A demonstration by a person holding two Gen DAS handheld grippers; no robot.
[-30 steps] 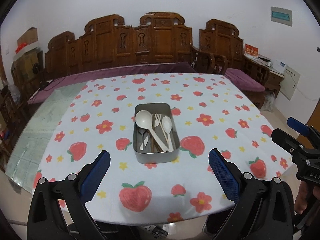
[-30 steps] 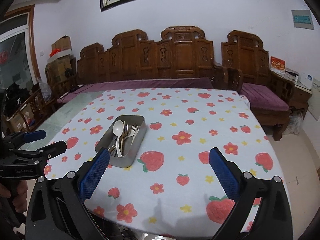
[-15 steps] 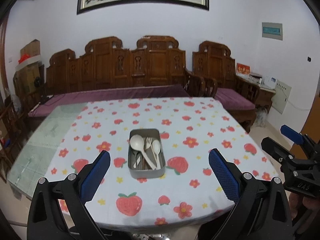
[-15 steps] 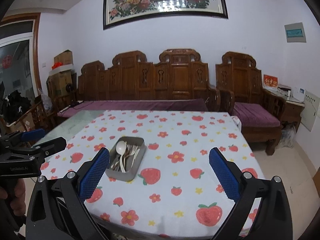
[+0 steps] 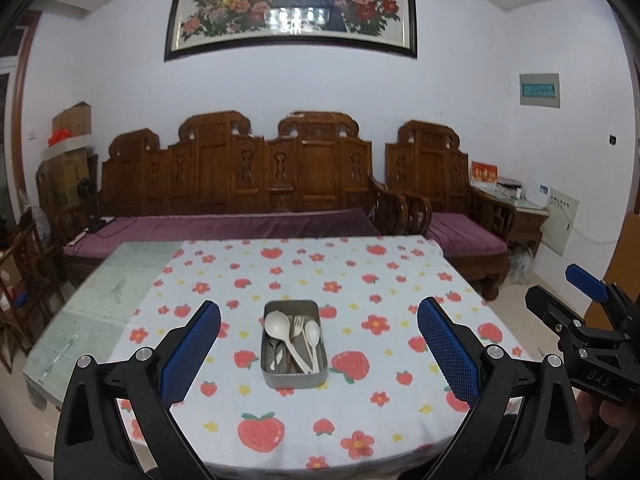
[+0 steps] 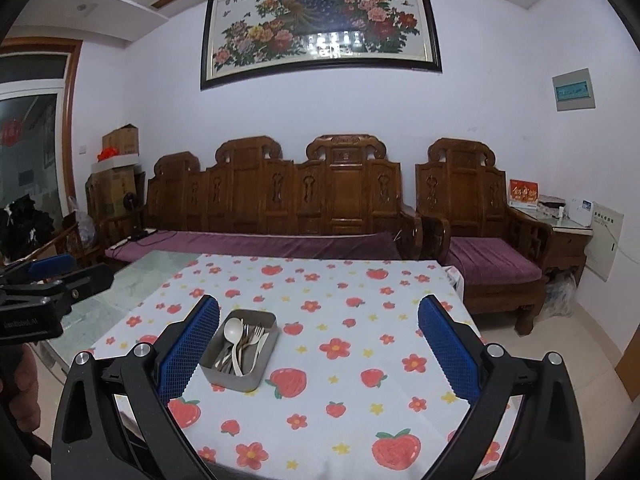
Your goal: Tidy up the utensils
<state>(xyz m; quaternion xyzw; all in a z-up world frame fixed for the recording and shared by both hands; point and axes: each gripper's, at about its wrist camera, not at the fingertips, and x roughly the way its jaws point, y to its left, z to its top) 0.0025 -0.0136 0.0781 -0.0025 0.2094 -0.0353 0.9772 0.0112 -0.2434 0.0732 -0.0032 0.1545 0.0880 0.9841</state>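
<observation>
Standing across the far side of the room: a carved wooden bench sofa (image 5: 256, 184) with a purple cushion, under a framed peony-and-peacock painting (image 5: 292, 4). Filling the foreground: the worktop (image 5: 100, 300), mostly covered by a strawberry-print tablecloth (image 5: 360, 280), glass showing bare along its left side. Sitting near the cloth's middle: a rectangular metal tin (image 5: 294, 376), holding a pale ladle-shaped spoon (image 5: 276, 322), a pale fork (image 5: 298, 326), a smaller pale spoon (image 5: 312, 334) and some darker utensils too tangled to name. Running away from the person: the tin's long axis, with handles pointing toward the near edge. Hovering above the near edge, both well short of the tin: the left hand-held gripper (image 5: 318, 354), jaws spread wide and empty, framing the tin dead ahead; the right hand-held gripper (image 6: 318, 354), likewise spread and empty, seeing the tin ahead and off to its left. Judging the left better lined up for a straight reach down onto a handle.
</observation>
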